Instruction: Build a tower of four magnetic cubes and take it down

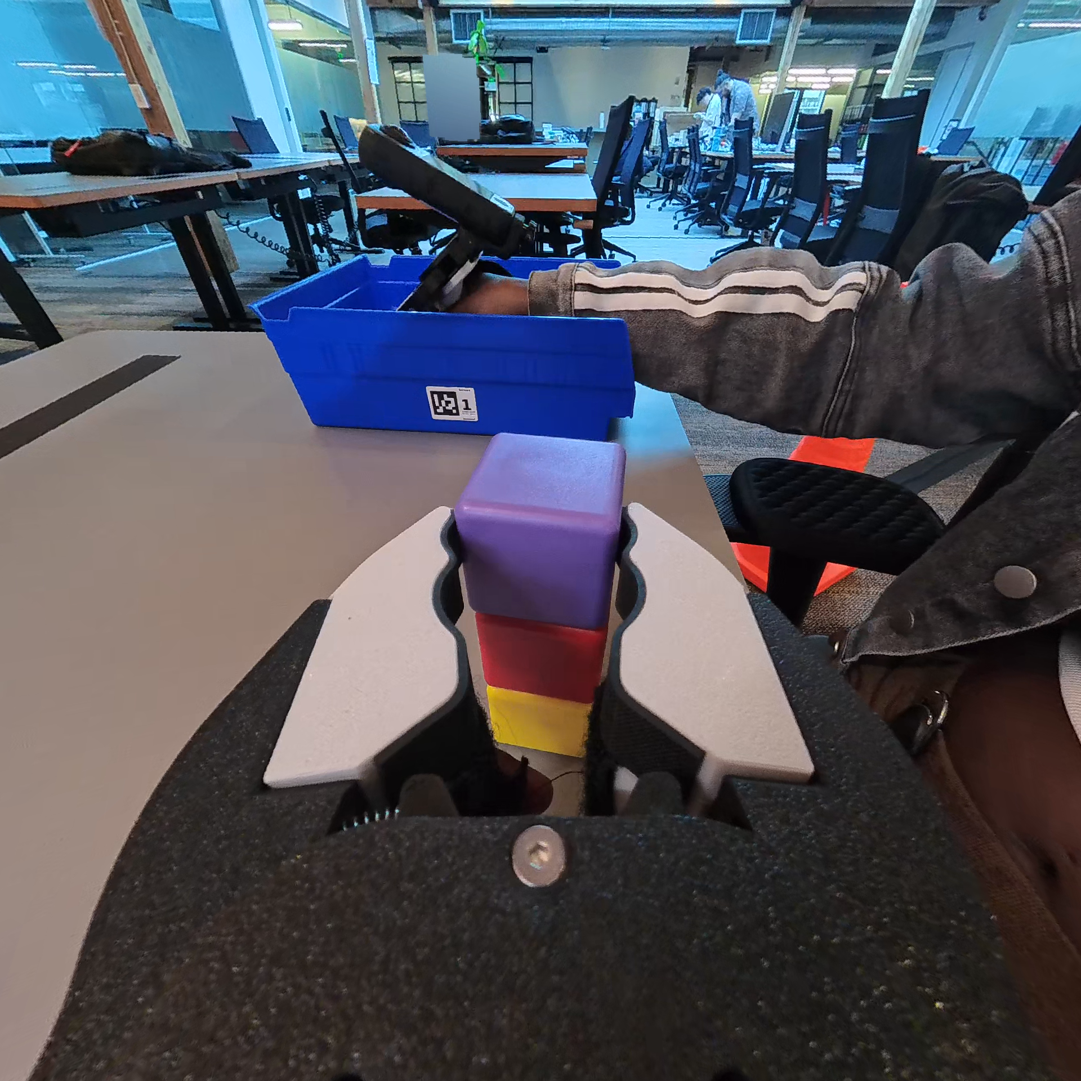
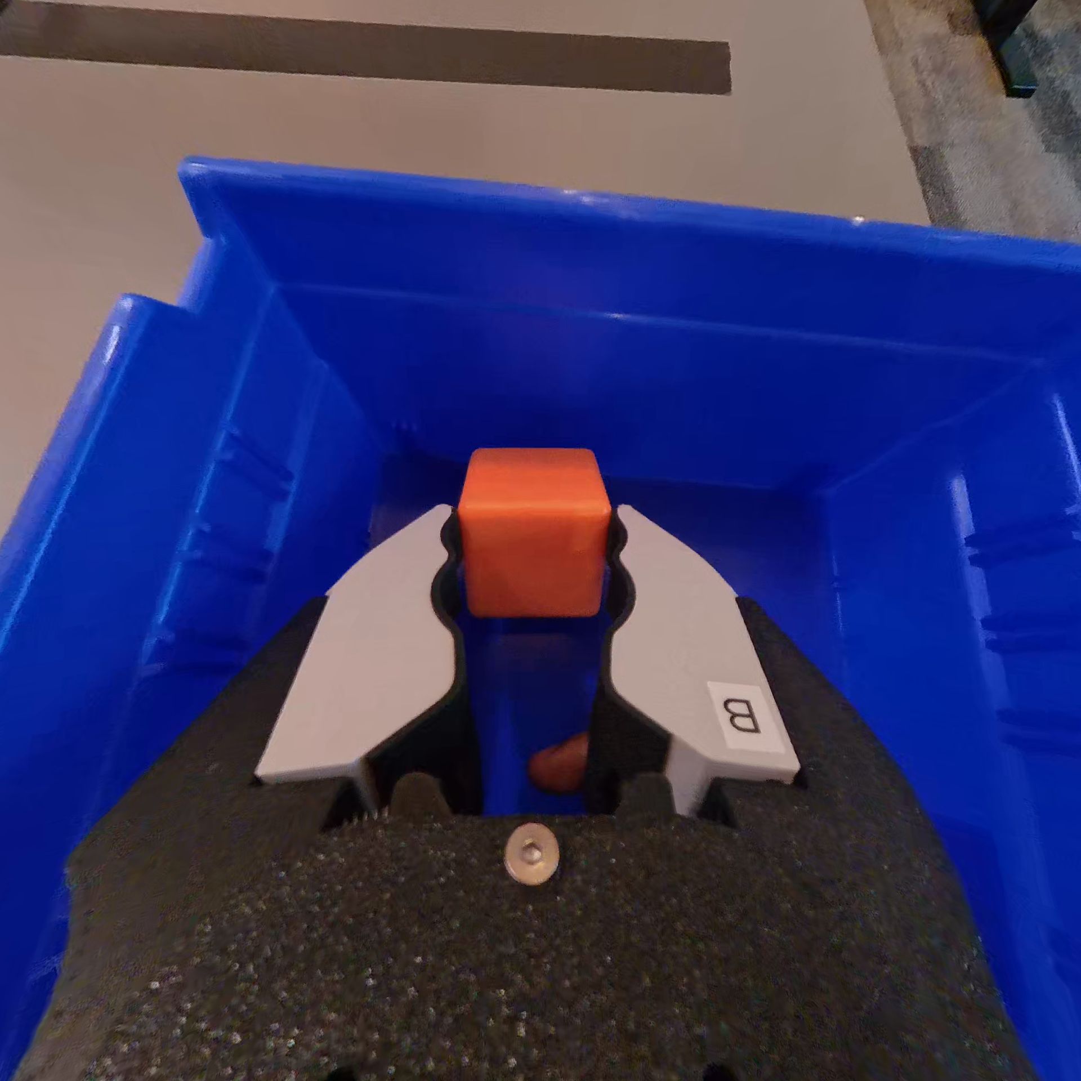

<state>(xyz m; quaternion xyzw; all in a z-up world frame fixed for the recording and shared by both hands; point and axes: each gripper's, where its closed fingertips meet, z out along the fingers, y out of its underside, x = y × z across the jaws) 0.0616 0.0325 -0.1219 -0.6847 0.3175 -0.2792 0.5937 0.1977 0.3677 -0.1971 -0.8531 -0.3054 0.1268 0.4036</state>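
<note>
Our own gripper bodies are blocking the lower part of both views, so we are seeing only part of the yellow cube (image 1: pixel 538 722) at the foot of the stack, and whether the orange cube (image 2: pixel 533 535) is touching the bin floor we cannot tell. We are holding the left gripper (image 1: pixel 538 556) clamped on the purple cube (image 1: pixel 538 526), which is sitting on the red cube (image 1: pixel 539 655) near the table (image 1: pixel 205 526) edge. We are gripping the orange cube with the right gripper (image 2: pixel 533 556) inside the blue bin (image 2: pixel 643 304), walls close around it.
</note>
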